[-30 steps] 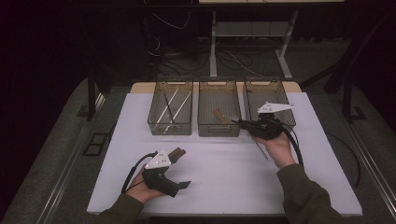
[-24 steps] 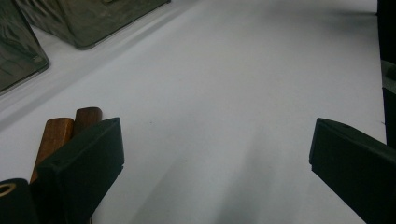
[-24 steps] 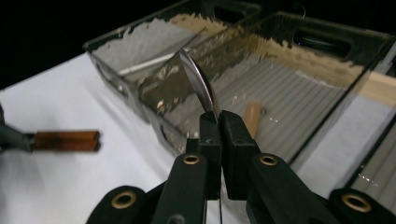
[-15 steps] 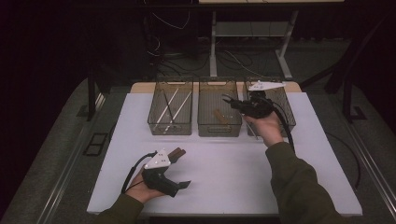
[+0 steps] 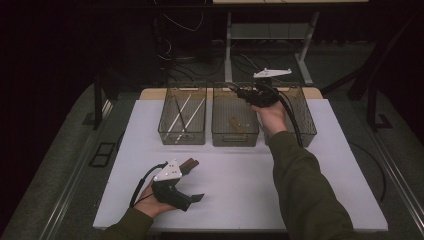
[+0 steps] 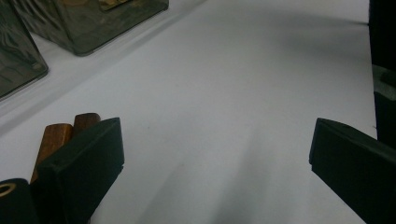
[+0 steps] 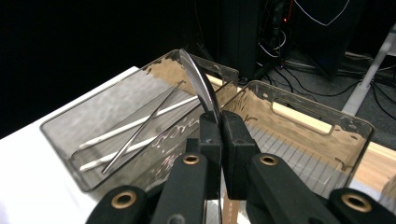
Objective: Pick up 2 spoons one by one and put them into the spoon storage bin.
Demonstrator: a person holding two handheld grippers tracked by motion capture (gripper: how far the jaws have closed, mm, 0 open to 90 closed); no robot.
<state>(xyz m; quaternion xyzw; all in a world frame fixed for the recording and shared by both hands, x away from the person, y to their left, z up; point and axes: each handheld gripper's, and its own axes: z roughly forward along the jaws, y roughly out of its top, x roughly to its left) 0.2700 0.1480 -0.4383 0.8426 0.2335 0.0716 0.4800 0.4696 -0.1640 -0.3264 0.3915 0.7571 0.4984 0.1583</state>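
My right gripper point(image 5: 248, 94) hovers over the back of the middle mesh basket point(image 5: 235, 140), close to its right wall. In the right gripper view the jaws of that gripper point(image 7: 219, 125) are shut on a thin, shiny, curved metal utensil point(image 7: 199, 79) that sticks out past the tips. My left gripper point(image 5: 193, 181) rests low on the white table near its front edge, jaws wide apart. Nothing lies between the jaws of the left gripper point(image 6: 217, 154). Two brown wooden handles point(image 6: 60, 134) lie just outside its left jaw, the same wooden handles point(image 5: 190, 163) seen from above.
Three dark mesh baskets stand in a row at the back. The left basket point(image 5: 170, 136) holds white sticks point(image 7: 140, 122) and a thin metal rod. A brown piece point(image 5: 236, 123) lies in the middle one. The right basket point(image 5: 306, 120) is partly behind my forearm.
My right gripper has travelled from in front of the baskets, away and to the left, to a spot over the middle basket, still clamped on the utensil. The left gripper has stayed put.
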